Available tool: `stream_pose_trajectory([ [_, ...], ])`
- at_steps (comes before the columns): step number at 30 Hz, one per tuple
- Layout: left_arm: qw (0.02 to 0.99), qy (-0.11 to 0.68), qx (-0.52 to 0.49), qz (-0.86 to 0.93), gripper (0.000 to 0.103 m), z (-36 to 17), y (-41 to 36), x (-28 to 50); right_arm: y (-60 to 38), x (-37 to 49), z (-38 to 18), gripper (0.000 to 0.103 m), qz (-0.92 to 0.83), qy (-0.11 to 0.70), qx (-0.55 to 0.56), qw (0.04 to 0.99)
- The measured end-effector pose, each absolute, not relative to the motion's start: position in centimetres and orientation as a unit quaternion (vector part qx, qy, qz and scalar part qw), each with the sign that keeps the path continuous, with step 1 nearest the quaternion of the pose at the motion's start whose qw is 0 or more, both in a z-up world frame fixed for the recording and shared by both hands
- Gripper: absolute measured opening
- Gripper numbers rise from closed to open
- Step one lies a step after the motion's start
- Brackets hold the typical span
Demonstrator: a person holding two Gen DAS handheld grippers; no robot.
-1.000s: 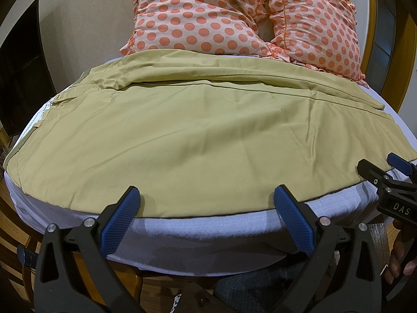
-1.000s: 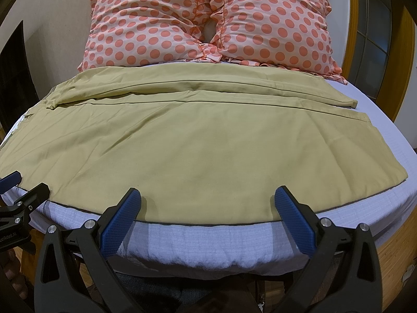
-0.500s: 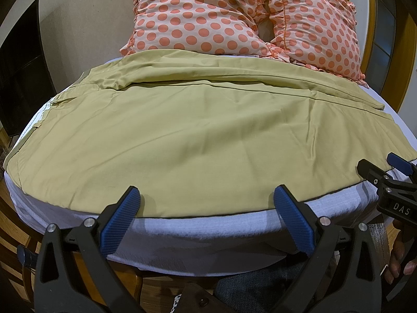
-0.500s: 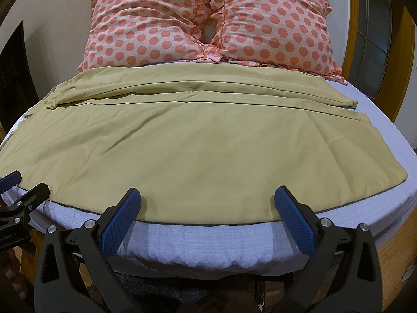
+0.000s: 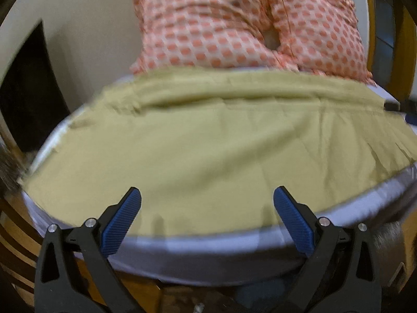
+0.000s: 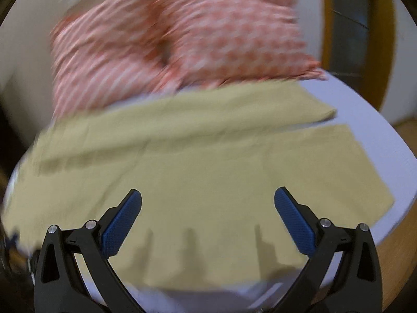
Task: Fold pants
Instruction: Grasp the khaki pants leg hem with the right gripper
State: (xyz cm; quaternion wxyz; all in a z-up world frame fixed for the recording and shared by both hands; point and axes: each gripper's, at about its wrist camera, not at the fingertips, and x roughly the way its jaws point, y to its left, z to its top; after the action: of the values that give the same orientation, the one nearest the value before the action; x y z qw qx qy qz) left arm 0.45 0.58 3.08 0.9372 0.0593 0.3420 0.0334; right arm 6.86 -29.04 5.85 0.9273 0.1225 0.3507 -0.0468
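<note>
Both grippers have fingers spread wide and hold nothing. The left gripper (image 5: pixel 207 217) sits at the near hem of the pants (image 5: pixel 208 143); the right gripper (image 6: pixel 208 219) is already over the cloth. The pants lie flat on the bed (image 5: pixel 365 203), long axis left to right. Pillows (image 5: pixel 247 23) lie beyond.

Wide-spread right gripper (image 6: pixel 208 203) above olive pants (image 6: pixel 198 167)

olive-tan pants (image 5: pixel 208 143) – coral-dotted pillows (image 5: pixel 234 26) – blue fingers (image 5: pixel 122 221)
</note>
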Motion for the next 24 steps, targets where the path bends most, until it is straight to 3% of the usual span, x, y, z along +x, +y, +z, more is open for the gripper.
stream_pose_trajectory([
  [2,0.944,0.325,0.044,0.031,0.101,4.6,1.5,1.0,-32.0,10.7,7.1,0.099,-0.086,0.355,0.162,0.917],
  [7,0.950,0.311,0.014,0.032,0.101,5.9,3.2,3.0,-38.0,22.8,6.8,0.069,-0.193,0.391,0.251,0.864],
  [10,0.948,0.316,0.014,0.042,0.101,5.5,4.0,4.1,-40.3,28.1,5.3,0.059,-0.241,0.409,0.276,0.836],
  [15,0.949,0.309,0.017,0.057,0.101,5.2,5.2,4.7,-43.2,33.9,2.8,0.059,-0.320,0.407,0.317,0.795],
  [21,0.947,0.317,0.021,0.057,0.101,4.5,5.5,6.0,-44.3,36.6,1.1,0.057,-0.391,0.417,0.249,0.782],
  [23,0.945,0.321,0.020,0.058,0.101,4.3,5.6,6.2,-44.5,36.2,0.7,0.048,-0.380,0.397,0.231,0.803],
  [24,0.945,0.323,0.017,0.056,0.101,4.1,5.6,6.3,-44.5,35.9,0.6,0.029,-0.373,0.390,0.228,0.811],
])
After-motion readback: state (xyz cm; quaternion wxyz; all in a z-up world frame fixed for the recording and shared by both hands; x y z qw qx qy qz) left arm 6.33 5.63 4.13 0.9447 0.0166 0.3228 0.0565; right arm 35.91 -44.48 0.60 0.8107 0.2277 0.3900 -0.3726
